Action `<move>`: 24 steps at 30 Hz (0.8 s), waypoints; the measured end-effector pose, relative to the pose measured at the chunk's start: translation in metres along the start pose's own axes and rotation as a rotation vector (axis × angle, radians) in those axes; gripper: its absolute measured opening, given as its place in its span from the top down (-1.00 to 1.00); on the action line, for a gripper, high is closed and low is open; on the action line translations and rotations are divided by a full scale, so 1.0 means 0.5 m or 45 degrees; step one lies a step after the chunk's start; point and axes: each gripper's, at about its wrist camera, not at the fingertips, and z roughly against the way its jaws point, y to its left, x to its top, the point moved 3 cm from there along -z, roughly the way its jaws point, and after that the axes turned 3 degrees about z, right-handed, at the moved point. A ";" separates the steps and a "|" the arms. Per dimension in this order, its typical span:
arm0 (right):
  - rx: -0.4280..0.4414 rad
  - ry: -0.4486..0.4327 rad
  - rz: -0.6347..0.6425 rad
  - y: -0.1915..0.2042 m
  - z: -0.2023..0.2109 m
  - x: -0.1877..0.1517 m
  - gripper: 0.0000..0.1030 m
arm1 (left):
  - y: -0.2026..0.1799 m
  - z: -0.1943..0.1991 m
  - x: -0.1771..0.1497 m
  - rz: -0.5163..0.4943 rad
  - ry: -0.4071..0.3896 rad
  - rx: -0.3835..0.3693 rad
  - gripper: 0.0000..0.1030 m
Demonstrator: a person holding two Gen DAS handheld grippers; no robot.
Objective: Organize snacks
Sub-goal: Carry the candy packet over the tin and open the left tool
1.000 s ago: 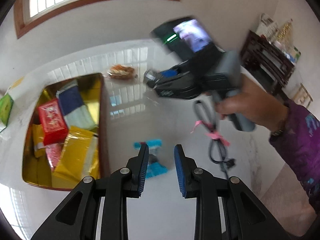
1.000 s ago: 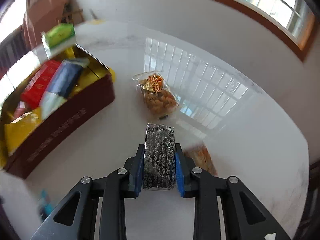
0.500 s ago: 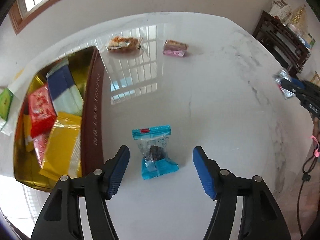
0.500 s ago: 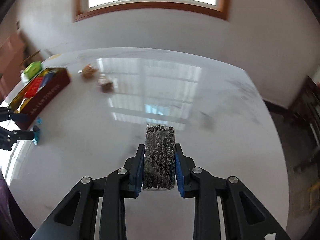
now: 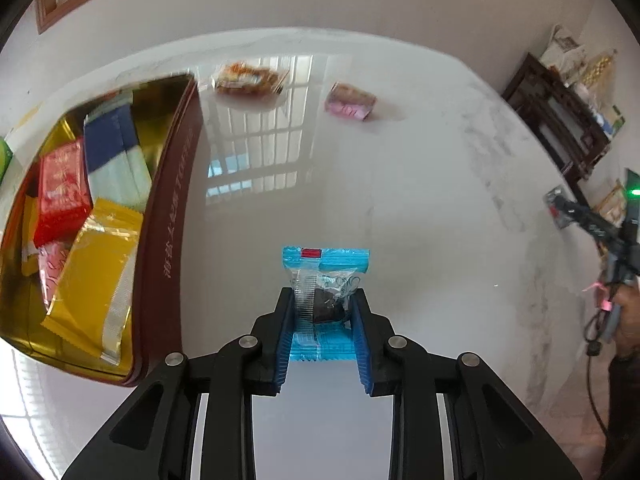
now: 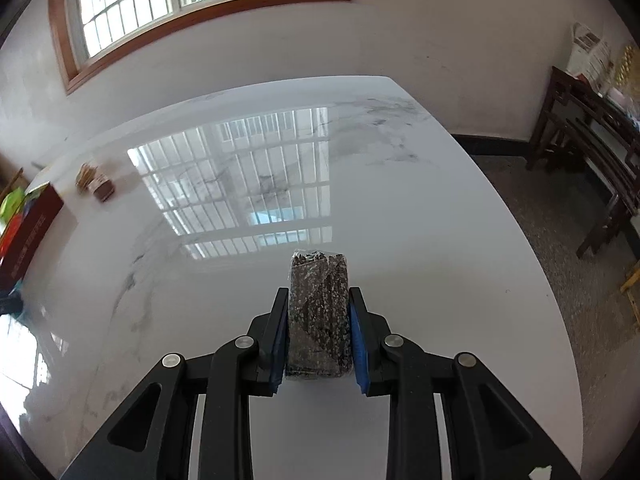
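In the left wrist view my left gripper (image 5: 322, 332) is shut on a blue snack packet (image 5: 325, 280) low over the white marble table (image 5: 420, 184). A dark red box with a gold lining (image 5: 168, 220) holds several snack packs at the left. An orange snack pack (image 5: 246, 78) and a pink one (image 5: 350, 102) lie on the table beyond. In the right wrist view my right gripper (image 6: 318, 336) is shut on a dark speckled snack bar (image 6: 318, 304) above the table (image 6: 400, 220). The box (image 6: 28, 228) is far left there.
My right gripper (image 5: 592, 220) shows at the right edge of the left wrist view, off the table's side. A dark wooden shelf (image 5: 560, 120) stands by the right wall, also in the right wrist view (image 6: 592, 152). The table's edge (image 6: 520, 232) drops to the floor at right.
My left gripper went from open around the blue packet to shut on it. My right gripper swung away to the right with the dark bar held.
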 end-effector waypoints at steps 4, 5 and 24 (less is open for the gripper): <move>-0.034 -0.034 -0.043 -0.014 -0.015 0.007 0.53 | -0.016 0.050 0.019 -0.013 -0.074 -0.019 0.45; -0.040 -0.046 -0.065 -0.021 -0.016 0.009 0.53 | -0.019 0.062 0.024 -0.014 -0.088 -0.022 0.45; -0.100 -0.062 -0.218 -0.070 -0.033 0.026 0.53 | 0.237 0.223 0.061 0.232 -0.278 0.207 0.45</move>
